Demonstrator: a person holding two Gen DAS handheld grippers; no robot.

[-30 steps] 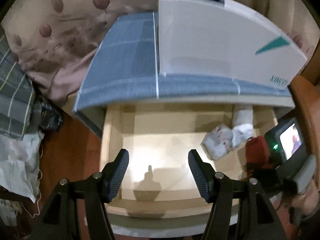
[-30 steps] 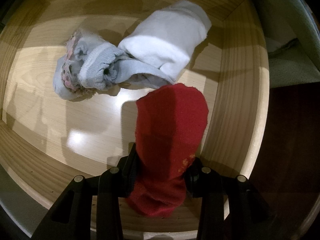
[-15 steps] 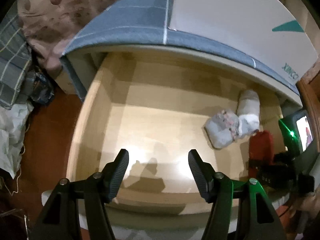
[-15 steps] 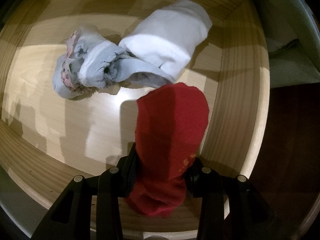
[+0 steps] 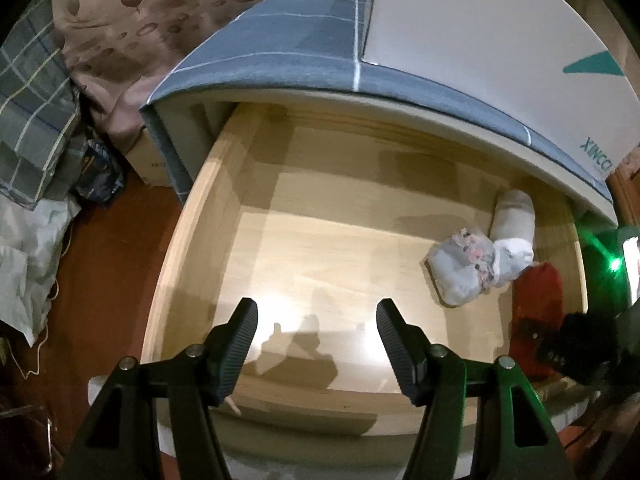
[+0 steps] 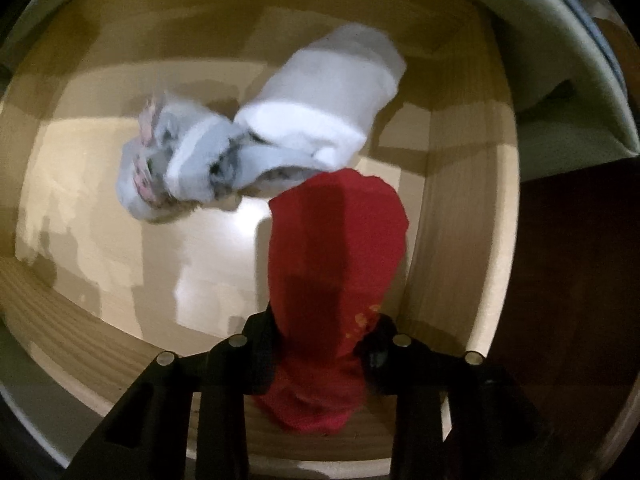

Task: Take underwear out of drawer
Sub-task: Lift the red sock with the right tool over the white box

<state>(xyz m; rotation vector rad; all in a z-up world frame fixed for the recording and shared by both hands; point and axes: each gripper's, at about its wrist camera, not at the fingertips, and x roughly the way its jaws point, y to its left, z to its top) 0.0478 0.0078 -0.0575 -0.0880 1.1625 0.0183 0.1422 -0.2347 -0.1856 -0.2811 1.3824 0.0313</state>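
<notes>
The wooden drawer (image 5: 176,264) stands pulled out. At its right end lie a rolled white piece (image 6: 332,96) and a grey, flower-patterned bundle (image 6: 180,172), touching each other. A red piece of underwear (image 6: 336,240) sits against the right wall, and my right gripper (image 6: 322,320) is closing on its near end, the pads pressing the cloth. The left wrist view shows the same red piece (image 5: 536,308), the grey bundle (image 5: 460,272) and the white roll (image 5: 516,216). My left gripper (image 5: 317,306) hangs open over the drawer's bare left floor with nothing between its fingers.
A white box (image 5: 480,32) rests on a blue checked cloth (image 5: 280,52) covering the cabinet top above the drawer. Pink patterned bedding (image 5: 140,40), plaid fabric (image 5: 28,100) and a white cloth (image 5: 24,260) lie at the left over red-brown floor (image 5: 100,260).
The left gripper has sunk toward the drawer, so more of the inside shows. The right gripper's fingers have squeezed tighter on the red piece.
</notes>
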